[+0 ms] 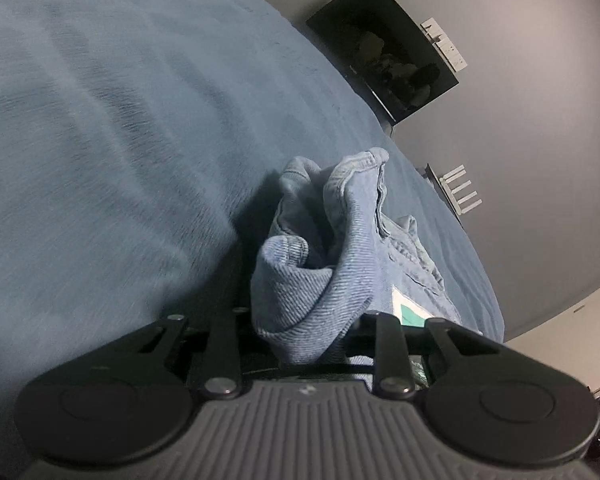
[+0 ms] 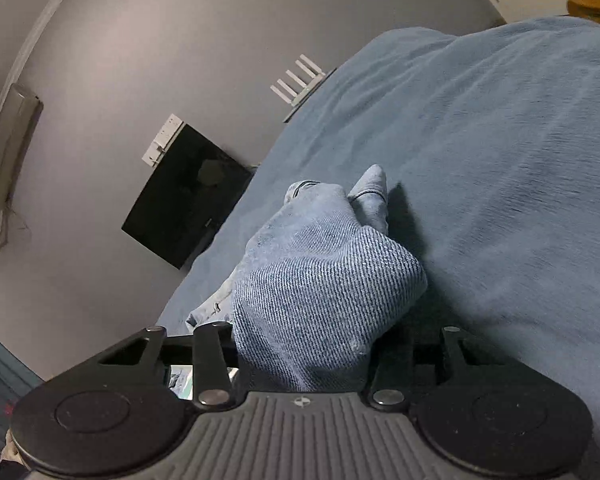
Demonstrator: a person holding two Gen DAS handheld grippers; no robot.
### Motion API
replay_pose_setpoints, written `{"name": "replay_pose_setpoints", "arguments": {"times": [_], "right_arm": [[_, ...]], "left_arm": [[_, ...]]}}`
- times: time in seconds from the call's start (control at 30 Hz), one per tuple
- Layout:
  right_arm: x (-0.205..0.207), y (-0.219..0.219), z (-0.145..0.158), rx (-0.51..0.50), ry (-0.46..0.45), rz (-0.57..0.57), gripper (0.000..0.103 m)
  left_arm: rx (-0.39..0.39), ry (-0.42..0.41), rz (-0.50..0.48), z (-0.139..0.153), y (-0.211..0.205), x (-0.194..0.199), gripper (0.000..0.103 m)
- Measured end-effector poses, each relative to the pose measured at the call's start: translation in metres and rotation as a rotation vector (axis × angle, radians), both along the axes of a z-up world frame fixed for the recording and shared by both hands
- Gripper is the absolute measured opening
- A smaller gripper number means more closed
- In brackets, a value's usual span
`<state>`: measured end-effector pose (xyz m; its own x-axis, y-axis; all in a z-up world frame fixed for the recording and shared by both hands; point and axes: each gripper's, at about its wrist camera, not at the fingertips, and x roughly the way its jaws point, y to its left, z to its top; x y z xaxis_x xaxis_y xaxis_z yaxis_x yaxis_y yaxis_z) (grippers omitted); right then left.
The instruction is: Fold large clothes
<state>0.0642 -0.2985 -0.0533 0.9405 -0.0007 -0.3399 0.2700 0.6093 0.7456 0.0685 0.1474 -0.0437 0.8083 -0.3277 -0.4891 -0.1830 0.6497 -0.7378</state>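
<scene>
Denim (image 1: 320,264) bunches up from the blue bedspread (image 1: 120,140), clenched in the left gripper (image 1: 304,340) and likewise pinched by the right gripper (image 2: 304,352). Bedspread lies bare and wide on each gripper's outer side; the bed's far edge meets a grey wall (image 2: 120,40). Fingertips are buried under cloth. Only the right view shows a wall-mounted unit (image 2: 12,144); both catch the dark screen (image 1: 384,48).

Surface: bed (image 1: 120,120) is wearing a wrinkled blue cover.
On it: denim jeans (image 1: 340,240) are lying bunched.
</scene>
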Motion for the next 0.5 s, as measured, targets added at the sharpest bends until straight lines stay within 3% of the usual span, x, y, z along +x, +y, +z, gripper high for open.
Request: {"name": "replay_pose_setpoints", "arguments": {"times": [0.1, 0.2, 0.27, 0.33, 0.37, 0.5], "right_arm": [[-0.017, -0.001, 0.008, 0.02, 0.015, -0.007, 0.048], [-0.018, -0.009, 0.002, 0.039, 0.116, 0.011, 0.054], [-0.019, -0.015, -0.007, 0.048, 0.219, -0.022, 0.065], [-0.03, -0.016, -0.005, 0.045, 0.227, -0.052, 0.071], [-0.034, -0.014, 0.0, 0.019, 0.229, -0.067, 0.075], [-0.051, 0.006, 0.029, -0.148, 0.244, -0.107, 0.076]], "left_arm": [[0.004, 0.014, -0.017, 0.008, 0.0, -0.023, 0.025], [0.021, 0.072, -0.064, 0.0, 0.004, -0.023, 0.031], [-0.059, 0.144, -0.062, -0.019, 0.015, -0.02, 0.044], [-0.136, 0.161, -0.045, -0.032, 0.026, -0.022, 0.05], [-0.136, 0.16, -0.044, -0.03, 0.027, -0.024, 0.05], [0.026, 0.153, -0.051, -0.007, 0.02, -0.034, 0.054]]}}
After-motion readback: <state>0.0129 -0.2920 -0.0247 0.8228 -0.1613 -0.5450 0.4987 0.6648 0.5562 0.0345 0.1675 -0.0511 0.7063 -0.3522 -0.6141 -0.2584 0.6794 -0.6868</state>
